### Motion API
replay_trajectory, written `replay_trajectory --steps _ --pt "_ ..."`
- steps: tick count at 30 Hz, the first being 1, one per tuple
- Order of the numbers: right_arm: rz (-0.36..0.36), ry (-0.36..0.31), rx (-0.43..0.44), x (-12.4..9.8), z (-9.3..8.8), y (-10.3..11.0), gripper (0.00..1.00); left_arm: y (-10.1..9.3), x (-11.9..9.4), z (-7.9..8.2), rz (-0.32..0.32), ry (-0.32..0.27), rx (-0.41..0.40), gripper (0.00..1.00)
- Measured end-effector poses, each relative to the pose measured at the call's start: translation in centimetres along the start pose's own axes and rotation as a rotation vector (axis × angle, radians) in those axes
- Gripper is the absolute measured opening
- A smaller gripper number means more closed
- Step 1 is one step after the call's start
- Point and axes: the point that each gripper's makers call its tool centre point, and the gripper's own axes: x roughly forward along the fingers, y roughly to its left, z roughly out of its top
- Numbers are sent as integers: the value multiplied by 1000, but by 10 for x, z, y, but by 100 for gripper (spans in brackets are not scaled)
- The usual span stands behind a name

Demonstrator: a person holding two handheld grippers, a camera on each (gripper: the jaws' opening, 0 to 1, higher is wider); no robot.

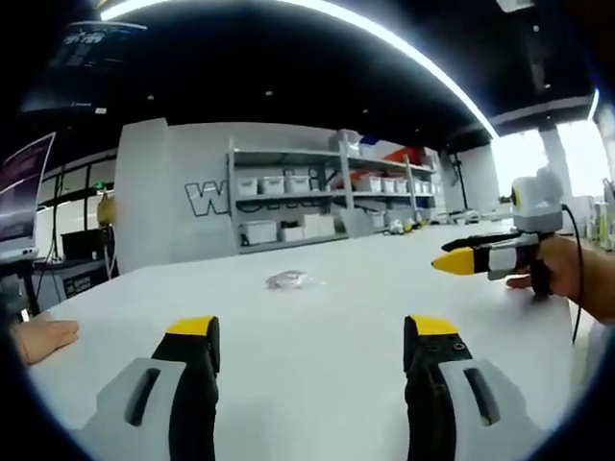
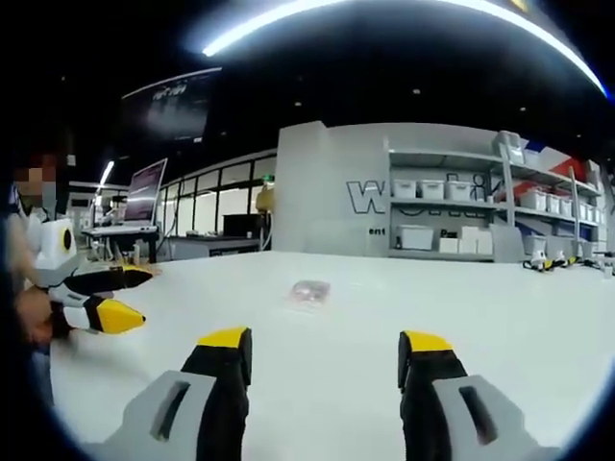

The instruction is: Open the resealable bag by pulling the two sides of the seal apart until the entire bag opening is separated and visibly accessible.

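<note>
A small clear resealable bag (image 1: pixel 285 279) lies flat on the white table (image 1: pixel 336 384), well ahead of both grippers and untouched. My left gripper (image 1: pixel 310 331) is open, its yellow-tipped jaws wide apart above the table's near part. The right gripper (image 1: pixel 444 255) enters that view from the right, held by a hand. In the right gripper view the bag (image 2: pixel 309 292) sits ahead near the centre. My right gripper (image 2: pixel 326 341) is open with nothing between its jaws. The left gripper (image 2: pixel 146 296) comes in from the left there, hovering over the table.
A person's hand (image 1: pixel 43 336) rests on the table's left edge. Grey shelving with white bins (image 1: pixel 288 197) stands behind the table, also seen as shelving (image 2: pixel 461 216). A desk with a monitor (image 2: pixel 144 192) stands at the far left.
</note>
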Motion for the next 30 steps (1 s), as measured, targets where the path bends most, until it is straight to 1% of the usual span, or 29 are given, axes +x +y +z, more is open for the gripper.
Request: replay_trajectory --steps 11,16,23,25,30 --pt "30 -9 -25 1 1 6 46 -2 0 0 -6 1 -5 77" --pt "43 -14 -38 0 2 11 36 -1 -1 1 -4 -3 -6 77" --pt "60 -34 -70 -2 6 17 18 -1 -2 1 -5 -6 -10 76" --pt "66 -38 -67 -3 7 19 17 -1 -2 1 -5 -5 -13 76" --pt "72 -18 -60 -3 4 20 18 -1 -3 0 -7 -6 -15 76"
